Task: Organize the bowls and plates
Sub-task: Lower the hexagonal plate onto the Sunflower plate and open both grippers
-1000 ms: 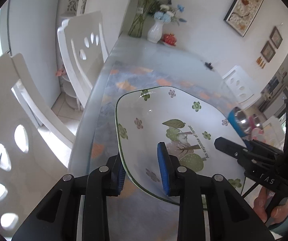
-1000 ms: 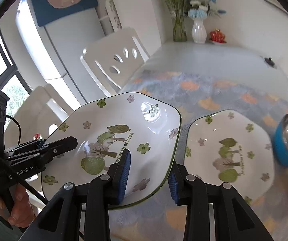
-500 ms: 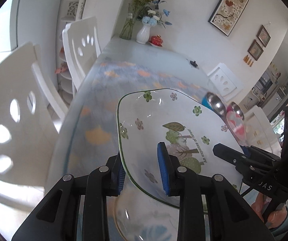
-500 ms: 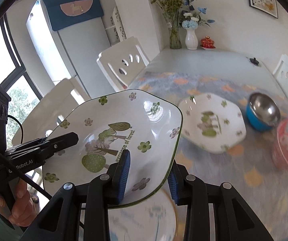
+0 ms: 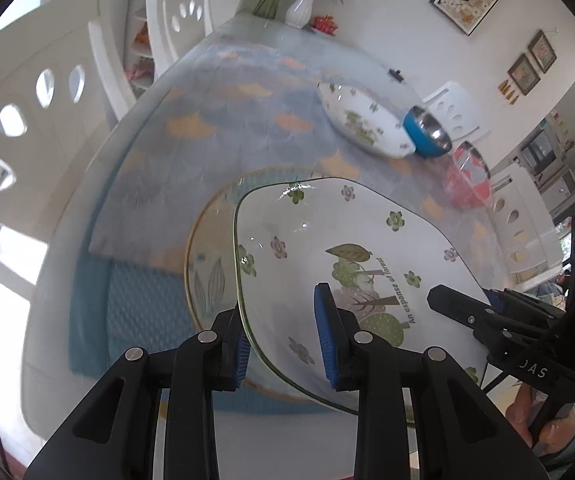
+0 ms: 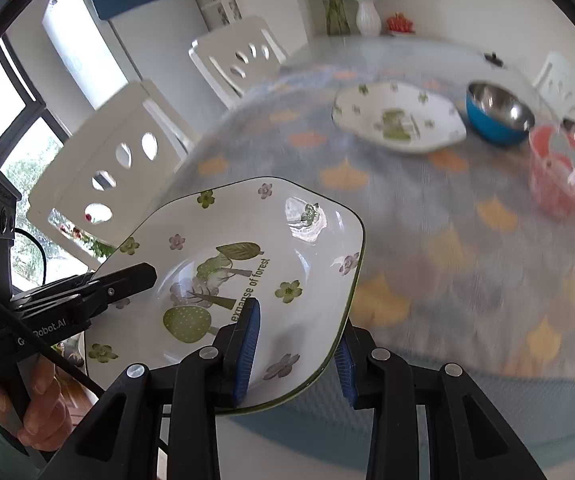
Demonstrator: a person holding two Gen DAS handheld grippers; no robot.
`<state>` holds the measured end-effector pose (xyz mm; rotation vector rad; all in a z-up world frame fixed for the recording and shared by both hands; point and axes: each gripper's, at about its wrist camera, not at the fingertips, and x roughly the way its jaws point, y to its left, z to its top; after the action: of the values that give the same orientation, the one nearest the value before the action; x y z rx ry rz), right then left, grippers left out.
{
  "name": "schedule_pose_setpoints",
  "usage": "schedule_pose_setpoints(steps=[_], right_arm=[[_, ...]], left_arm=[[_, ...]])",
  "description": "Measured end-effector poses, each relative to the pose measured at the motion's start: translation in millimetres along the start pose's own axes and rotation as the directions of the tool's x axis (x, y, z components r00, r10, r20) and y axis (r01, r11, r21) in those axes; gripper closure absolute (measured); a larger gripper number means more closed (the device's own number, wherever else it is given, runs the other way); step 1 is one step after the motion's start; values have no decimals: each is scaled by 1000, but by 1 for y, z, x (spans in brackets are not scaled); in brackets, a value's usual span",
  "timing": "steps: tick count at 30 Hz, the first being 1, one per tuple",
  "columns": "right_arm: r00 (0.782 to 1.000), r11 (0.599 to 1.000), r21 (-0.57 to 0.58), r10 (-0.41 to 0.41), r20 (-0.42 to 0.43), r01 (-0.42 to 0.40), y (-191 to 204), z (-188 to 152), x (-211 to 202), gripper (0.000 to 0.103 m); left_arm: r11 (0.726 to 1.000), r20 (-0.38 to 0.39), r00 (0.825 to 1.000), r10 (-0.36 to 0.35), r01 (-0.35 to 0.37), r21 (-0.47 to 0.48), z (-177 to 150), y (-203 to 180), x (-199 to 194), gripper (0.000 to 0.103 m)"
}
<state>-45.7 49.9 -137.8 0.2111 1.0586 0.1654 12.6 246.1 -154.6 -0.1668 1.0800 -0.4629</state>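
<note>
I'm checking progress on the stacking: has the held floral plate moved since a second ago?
Yes. The held floral plate has pulled back toward the near table edge, away from the matching plate that lay beside it.

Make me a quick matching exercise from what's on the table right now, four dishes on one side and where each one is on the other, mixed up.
Things:
1. held flowered plate
2. second flowered plate
3. blue bowl
4. round gold-rimmed plate

Places:
A. on the blue mat at the near table edge, under the held plate
B. gripped at opposite rims by the left tongs and right tongs
C. far side of the table, alone on the cloth
D. right beside the far plate, next to a red bowl

Pairs: 1-B, 2-C, 3-D, 4-A
</note>
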Motion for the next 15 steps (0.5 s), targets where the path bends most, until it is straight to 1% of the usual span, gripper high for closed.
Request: schedule_pose_setpoints(steps=[3,7,11,15], right_arm=[[1000,1000,9,0,-18,0,-2,-10,7,69],[999,1000,19,-3,-40,3,-1,-13,16,69],[998,1000,21,-12,-55,13,2,-12,24,69],[997,999,28,-27,-70,29,5,-8,31,69]], left_arm=[[1000,-9,1000,9,-9,-11,-8,1,5,77],[1000,-18,1000,17,-17,-23,-12,7,9,77],[1000,-21,1000,17,-17,-22,-10,12,11,77],[999,-19,999,32,-33,-18,-2,14,13,77]])
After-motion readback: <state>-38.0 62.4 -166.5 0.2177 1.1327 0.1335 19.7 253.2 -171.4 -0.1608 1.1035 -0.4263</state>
